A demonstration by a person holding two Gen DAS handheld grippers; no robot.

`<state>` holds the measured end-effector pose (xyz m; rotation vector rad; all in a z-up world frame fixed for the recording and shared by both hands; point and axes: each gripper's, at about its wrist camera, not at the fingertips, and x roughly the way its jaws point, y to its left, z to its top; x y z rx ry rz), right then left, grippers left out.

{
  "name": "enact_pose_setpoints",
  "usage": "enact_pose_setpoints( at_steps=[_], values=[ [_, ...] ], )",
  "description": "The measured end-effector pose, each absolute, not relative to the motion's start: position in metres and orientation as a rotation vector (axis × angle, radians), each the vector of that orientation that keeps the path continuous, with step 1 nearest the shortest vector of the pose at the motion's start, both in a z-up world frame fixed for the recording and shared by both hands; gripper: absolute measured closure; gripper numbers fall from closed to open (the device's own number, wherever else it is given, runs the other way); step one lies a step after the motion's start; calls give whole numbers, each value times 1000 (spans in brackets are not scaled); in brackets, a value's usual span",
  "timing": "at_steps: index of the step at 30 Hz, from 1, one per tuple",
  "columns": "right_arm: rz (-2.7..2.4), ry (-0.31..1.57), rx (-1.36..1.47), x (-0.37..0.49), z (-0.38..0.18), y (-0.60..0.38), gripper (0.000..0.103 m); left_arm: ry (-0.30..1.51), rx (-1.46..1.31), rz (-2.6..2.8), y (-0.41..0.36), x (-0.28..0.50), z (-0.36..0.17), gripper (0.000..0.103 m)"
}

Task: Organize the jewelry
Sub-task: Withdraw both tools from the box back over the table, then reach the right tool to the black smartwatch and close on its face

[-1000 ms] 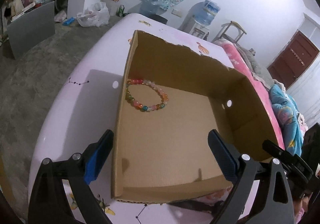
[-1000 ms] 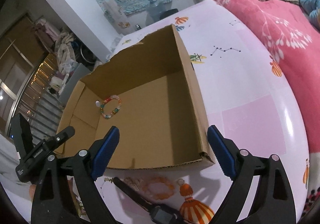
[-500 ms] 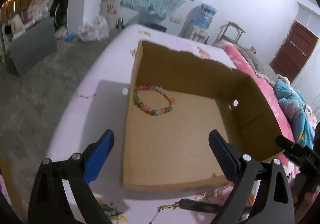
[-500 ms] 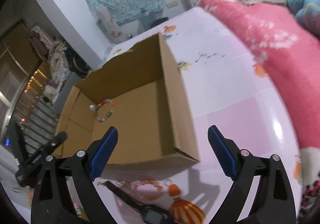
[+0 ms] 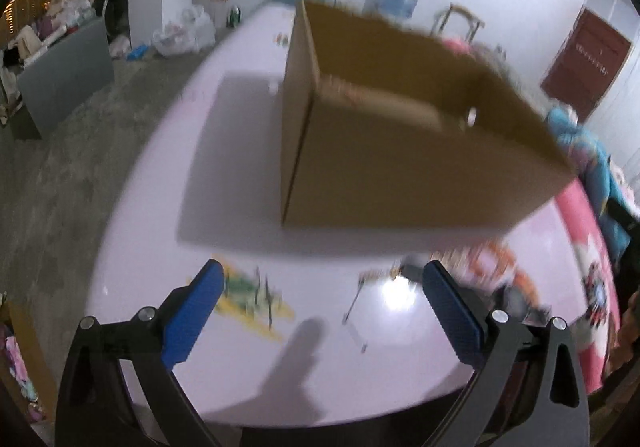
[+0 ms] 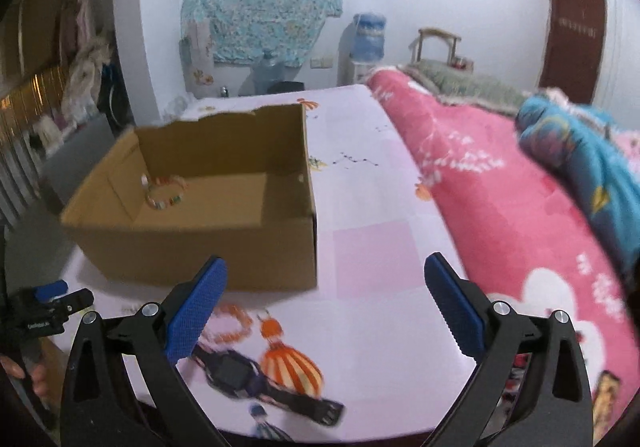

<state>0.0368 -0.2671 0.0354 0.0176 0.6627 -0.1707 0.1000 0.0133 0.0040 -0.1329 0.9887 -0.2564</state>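
An open cardboard box [image 6: 192,247] stands on the pink table [image 6: 380,255]; a multicoloured bead bracelet [image 6: 164,193] lies inside near its far left corner. In front of the box lie an orange bead bracelet [image 6: 232,323] and a black wristwatch [image 6: 264,383]. My right gripper [image 6: 324,303] is open and empty, above the table's front edge. My left gripper [image 5: 320,307] is open and empty, low over the table in front of the box [image 5: 400,167], which looks blurred. A thin chain [image 5: 354,311] lies between its fingers.
A pink floral quilt [image 6: 520,227] and blue bedding [image 6: 592,155] lie along the table's right side. The other hand-held gripper [image 6: 40,315] shows at the left edge of the right wrist view. Floor clutter and a grey cabinet [image 5: 64,75] lie to the left.
Both grippers have pulled back from over the box and dropped lower, toward the table's front edge. The watch, chain and orange bracelet now show in front of the box. Both stay open.
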Motion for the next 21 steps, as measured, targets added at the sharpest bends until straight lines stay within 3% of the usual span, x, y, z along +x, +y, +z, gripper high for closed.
enact_pose_setpoints(
  at_steps=[4,15,21],
  values=[
    [-215,629,-58,12,34,-258,8,1049,-74,-243,8,98,-23,6],
    [-122,548,-4,-21,49,-269,8,1000,135,-231,-10,89,-33,5],
    [-51,671,42,-7,25,-268,8,1003,144,-225,-11,90,-31,5]
  ],
)
